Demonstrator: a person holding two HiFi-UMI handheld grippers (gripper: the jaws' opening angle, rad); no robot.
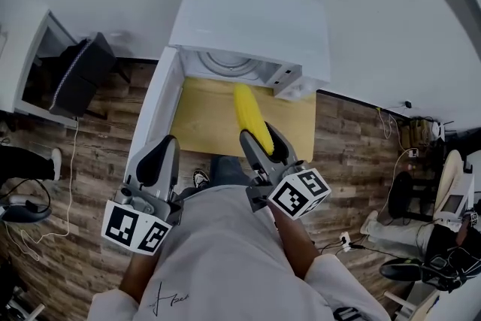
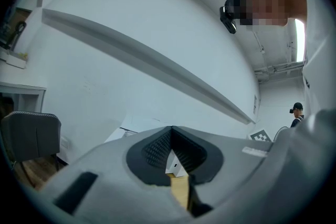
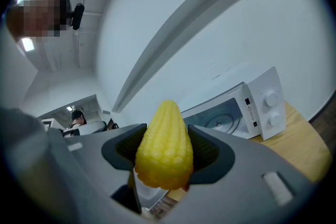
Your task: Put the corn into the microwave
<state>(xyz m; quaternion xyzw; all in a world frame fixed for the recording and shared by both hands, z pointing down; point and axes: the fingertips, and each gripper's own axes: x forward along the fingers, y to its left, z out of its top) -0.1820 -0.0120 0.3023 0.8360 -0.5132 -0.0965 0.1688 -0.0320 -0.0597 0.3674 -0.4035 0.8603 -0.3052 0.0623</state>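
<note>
A white microwave (image 1: 255, 26) stands at the far end of a wooden table (image 1: 207, 120), its door (image 1: 154, 105) swung open to the left. My right gripper (image 1: 261, 137) is shut on a yellow corn cob (image 1: 246, 110), which points toward the microwave's opening over the table. In the right gripper view the corn (image 3: 164, 147) fills the gap between the jaws of the right gripper (image 3: 165, 157), and the microwave (image 3: 247, 107) shows its open cavity and turntable beyond. My left gripper (image 1: 161, 150) hovers by the door's near edge. In its own view the left gripper (image 2: 172, 149) is shut, holding nothing.
A black chair (image 1: 83, 75) stands left of the table on the wood floor (image 1: 90, 162). Cables (image 1: 71, 199) and gear lie at the left, and more equipment (image 1: 436, 222) crowds the right side. A white wall is behind the microwave.
</note>
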